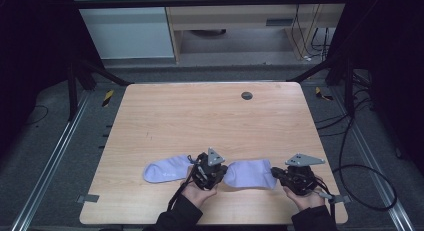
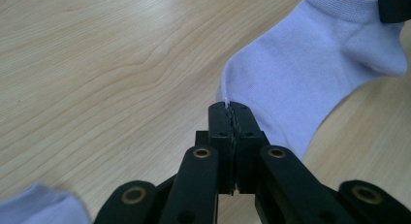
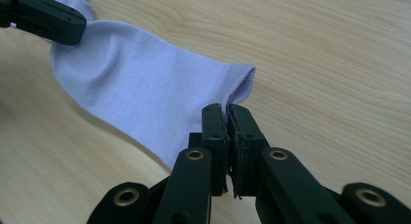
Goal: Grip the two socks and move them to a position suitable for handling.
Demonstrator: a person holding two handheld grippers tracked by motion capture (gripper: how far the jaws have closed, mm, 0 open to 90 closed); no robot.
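Two pale lilac socks lie near the front edge of the wooden table (image 1: 200, 116). My two grippers hold the right sock (image 1: 250, 173) stretched between them. The left gripper (image 1: 225, 173) is shut on its toe end, and the jaws pinch the fabric edge (image 2: 231, 107) in the left gripper view. The right gripper (image 1: 274, 172) is shut on the cuff end, with its jaws (image 3: 228, 110) closed on the ribbed cuff. The sock body (image 3: 145, 93) sags slightly above the wood. The other sock (image 1: 167, 170) lies flat to the left, and its tip (image 2: 39, 204) appears beside the left gripper.
A small dark round disc (image 1: 246, 95) sits in the table near its far edge. Cables (image 1: 360, 181) trail on the floor to the right. Black frame legs stand at both far corners.
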